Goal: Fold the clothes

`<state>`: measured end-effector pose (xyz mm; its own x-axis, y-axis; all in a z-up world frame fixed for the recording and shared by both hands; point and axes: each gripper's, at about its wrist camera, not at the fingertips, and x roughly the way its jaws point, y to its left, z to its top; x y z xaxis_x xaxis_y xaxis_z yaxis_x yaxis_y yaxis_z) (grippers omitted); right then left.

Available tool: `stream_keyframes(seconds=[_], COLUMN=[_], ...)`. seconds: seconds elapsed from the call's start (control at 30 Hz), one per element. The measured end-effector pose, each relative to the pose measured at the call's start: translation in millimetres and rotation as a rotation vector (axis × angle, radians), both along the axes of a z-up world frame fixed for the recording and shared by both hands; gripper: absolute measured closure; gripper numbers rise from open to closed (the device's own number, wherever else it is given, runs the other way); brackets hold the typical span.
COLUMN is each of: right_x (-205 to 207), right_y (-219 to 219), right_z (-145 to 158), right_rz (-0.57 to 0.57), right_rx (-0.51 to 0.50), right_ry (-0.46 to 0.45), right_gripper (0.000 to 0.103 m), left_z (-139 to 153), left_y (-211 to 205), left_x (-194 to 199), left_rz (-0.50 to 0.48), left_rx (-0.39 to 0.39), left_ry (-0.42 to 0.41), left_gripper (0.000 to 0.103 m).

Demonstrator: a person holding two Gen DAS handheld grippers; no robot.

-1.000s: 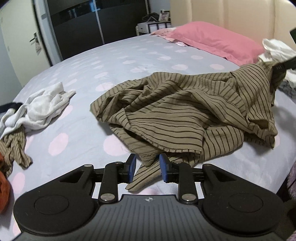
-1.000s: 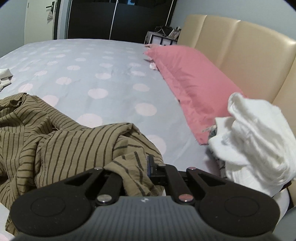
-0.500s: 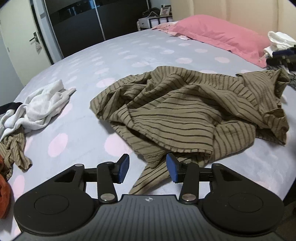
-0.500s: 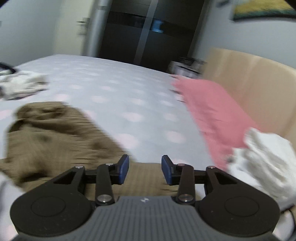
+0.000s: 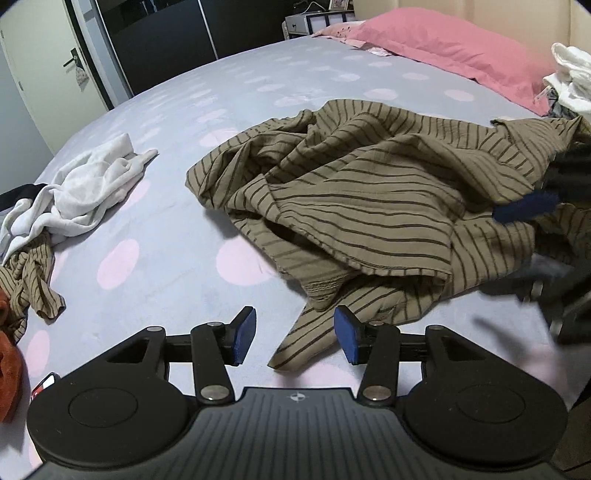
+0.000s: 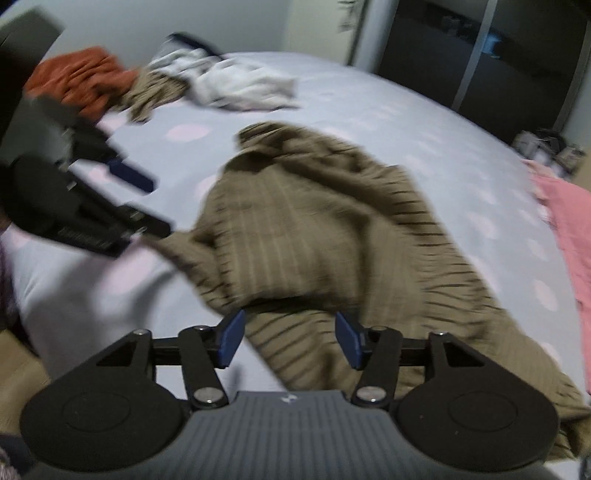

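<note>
A brown shirt with dark stripes (image 5: 362,206) lies crumpled on the lilac dotted bed sheet (image 5: 166,258). My left gripper (image 5: 293,334) is open at the near edge. The shirt's pointed tip lies between its blue pads, untouched by them. My right gripper (image 6: 290,338) hovers over the shirt's near right part (image 6: 314,229), its jaws opening, with cloth below them and none pinched. The right wrist view is blurred by motion. In the left wrist view one of the right gripper's blue pads (image 5: 524,206) shows blurred at the right edge. The left gripper (image 6: 136,199) appears at the left of the right wrist view.
A white garment (image 5: 85,195), a small striped piece (image 5: 33,280) and an orange cloth (image 5: 7,347) lie at the left. A pink pillow (image 5: 443,48) and a white pile (image 5: 572,77) sit by the headboard. A dark wardrobe (image 5: 159,33) stands behind the bed.
The right gripper let go of the shirt's far corner, opened and swung round to the shirt's near right side. The corner dropped flat. The left jaws widened around the tip.
</note>
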<state>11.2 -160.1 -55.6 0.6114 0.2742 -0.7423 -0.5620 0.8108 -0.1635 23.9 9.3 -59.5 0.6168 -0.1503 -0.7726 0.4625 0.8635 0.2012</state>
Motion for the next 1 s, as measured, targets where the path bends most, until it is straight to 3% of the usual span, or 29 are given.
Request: stream_keyframes(seconds=[0.2,0.27,0.3,0.33,0.5,0.73,1.0], right_x=[7.9,12.2,14.4,15.3,13.0,2.4,18.4], right_y=[10.5,7.6,6.0,4.5,-14.7,-94.7,-184.9], right_z=[-33.7,-37.0,-38.4,-36.1,-3.8,66.5,97.8], right_rz=[0.033,0.022,0.015,0.007,-0.066,-0.329,-0.534], right_rx=[-0.124,-0.127,-0.127,-0.126,-0.094,-0.010,-0.079], right_ry=[0.020,0.022,0.023,0.021,-0.036,-0.166,-0.192], right_gripper=[0.044,0.059,0.085,0.096,0.101,0.102,0.102], left_z=[-2.0,-0.8,0.5,2.1,12.6,17.7,21.5], left_y=[4.7,5.6,5.9,6.2,8.6,1.1,-25.2], left_x=[5.0,4.9,4.5,4.1,0.7,-4.6,-9.4], left_rz=[0.029,0.035,0.038,0.040,0.047,-0.002,-0.130], left_rx=[-0.005,-0.008,-0.009,-0.012,-0.031,-0.010,0.032], left_ry=[0.006,0.004,-0.001,-0.006,-0.046,-0.074,-0.113], left_gripper=[0.058,0.058,0.058,0.058,0.058,0.058,0.058])
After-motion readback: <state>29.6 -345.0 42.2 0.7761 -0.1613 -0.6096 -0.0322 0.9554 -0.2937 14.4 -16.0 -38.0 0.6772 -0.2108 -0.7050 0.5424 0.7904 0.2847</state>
